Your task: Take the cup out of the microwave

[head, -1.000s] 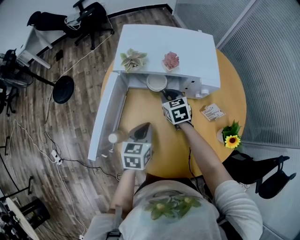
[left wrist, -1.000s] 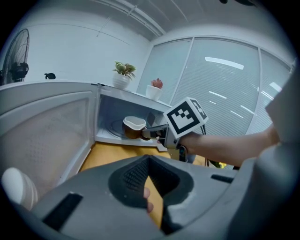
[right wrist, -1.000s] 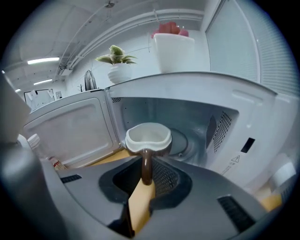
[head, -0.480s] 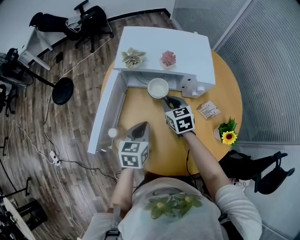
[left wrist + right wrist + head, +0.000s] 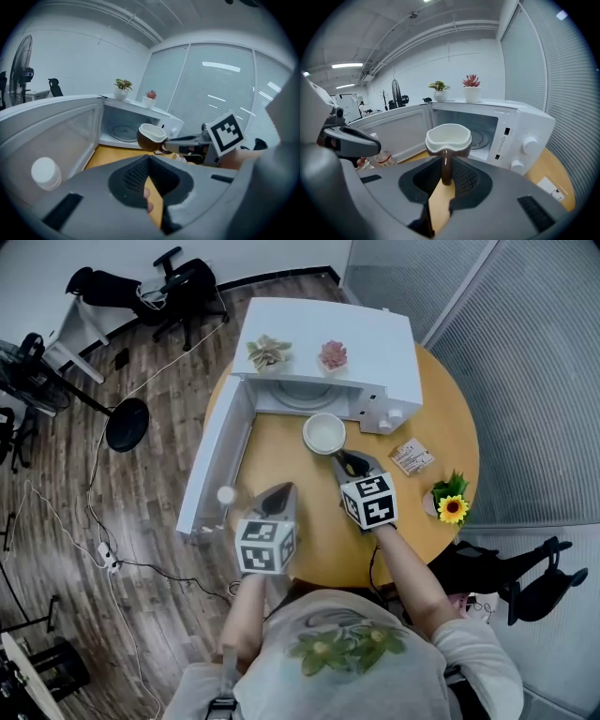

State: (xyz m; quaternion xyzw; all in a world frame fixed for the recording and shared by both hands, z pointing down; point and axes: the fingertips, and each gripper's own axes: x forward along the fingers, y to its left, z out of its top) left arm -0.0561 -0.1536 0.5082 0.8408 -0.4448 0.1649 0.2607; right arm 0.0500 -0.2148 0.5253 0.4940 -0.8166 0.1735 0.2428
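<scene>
Out of the microwave (image 5: 361,338) and held in the air over the table (image 5: 314,521), just in front of the open cavity: the cup (image 5: 324,433). Gripped by the right gripper (image 5: 349,463), jaws closed on the thin brown handle (image 5: 446,165), the bowl standing free beyond the tips. Left gripper (image 5: 279,493) lower and apart from it, jaws with only a narrow gap and nothing between them.

Probably ceramic, brown outside and white inside: stiff, glazed and so a little slippery, breakable if knocked or dropped. Seems empty, so likely light, but with all the weight ahead of the grip. Better to keep the rim level and the squeeze firm, against turning around the handle.

Open door (image 5: 217,456) standing at the left side, a white-capped bottle (image 5: 225,494) near its edge. At the right, a small packet (image 5: 412,457) and a sunflower pot (image 5: 452,506) near the table rim. Between them a wide bare part of the table: enough room for setting down, well away from the round edge.
</scene>
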